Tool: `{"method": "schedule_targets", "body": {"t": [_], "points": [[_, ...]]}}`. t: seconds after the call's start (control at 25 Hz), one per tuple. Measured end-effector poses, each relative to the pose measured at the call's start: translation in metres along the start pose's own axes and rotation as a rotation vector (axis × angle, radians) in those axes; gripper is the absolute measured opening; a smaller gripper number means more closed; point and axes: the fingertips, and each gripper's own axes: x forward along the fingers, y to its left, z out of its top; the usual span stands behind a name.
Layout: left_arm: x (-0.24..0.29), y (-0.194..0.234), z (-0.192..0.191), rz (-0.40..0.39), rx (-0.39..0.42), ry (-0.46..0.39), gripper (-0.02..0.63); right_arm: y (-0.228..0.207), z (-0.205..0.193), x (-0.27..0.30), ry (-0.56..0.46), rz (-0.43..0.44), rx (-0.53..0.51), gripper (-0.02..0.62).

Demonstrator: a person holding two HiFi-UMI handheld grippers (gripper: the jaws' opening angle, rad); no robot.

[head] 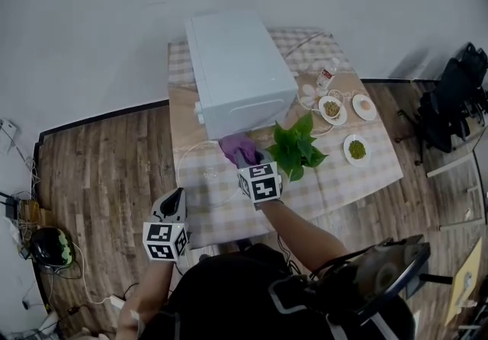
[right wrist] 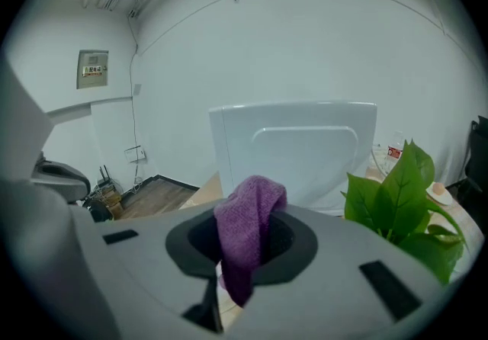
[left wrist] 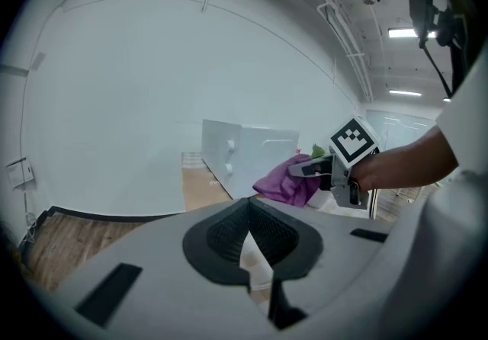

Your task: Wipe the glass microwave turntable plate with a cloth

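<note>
**Right gripper holds the cloth beside the plate; left gripper idle.**

Nearest, the left gripper (head: 173, 200) hangs off the near-left corner of the surface (head: 358, 177), jaws together on nothing. Beyond it, the right gripper (head: 245, 157) pinches the purple cloth (head: 235, 146) just beside the clear glass turntable plate (head: 202, 174), which lies flat before the microwave (head: 236, 72). Likely fault: nothing steadies the plate, so a wiping push may slide it toward the near edge. Its faint outline also invites misjudged contact.

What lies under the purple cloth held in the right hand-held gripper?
The clear glass turntable plate, on the checked tablecloth. The purple cloth and right hand-held gripper cover the part below them, so contact cannot be judged.
</note>
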Motion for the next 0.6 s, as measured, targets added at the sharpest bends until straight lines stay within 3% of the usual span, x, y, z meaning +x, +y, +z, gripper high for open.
{"method": "schedule_targets", "body": {"t": [0.4, 0.6], "points": [[-0.012, 0.023, 0.039, 0.007, 0.043, -0.081, 0.008, 0.036, 0.055, -0.05, -0.152, 0.077, 0.026, 0.06], [-0.019, 0.031, 0.058, 0.028, 0.044, -0.121, 0.008, 0.05, 0.071, -0.065, -0.175, 0.102, 0.034, 0.06]]}}
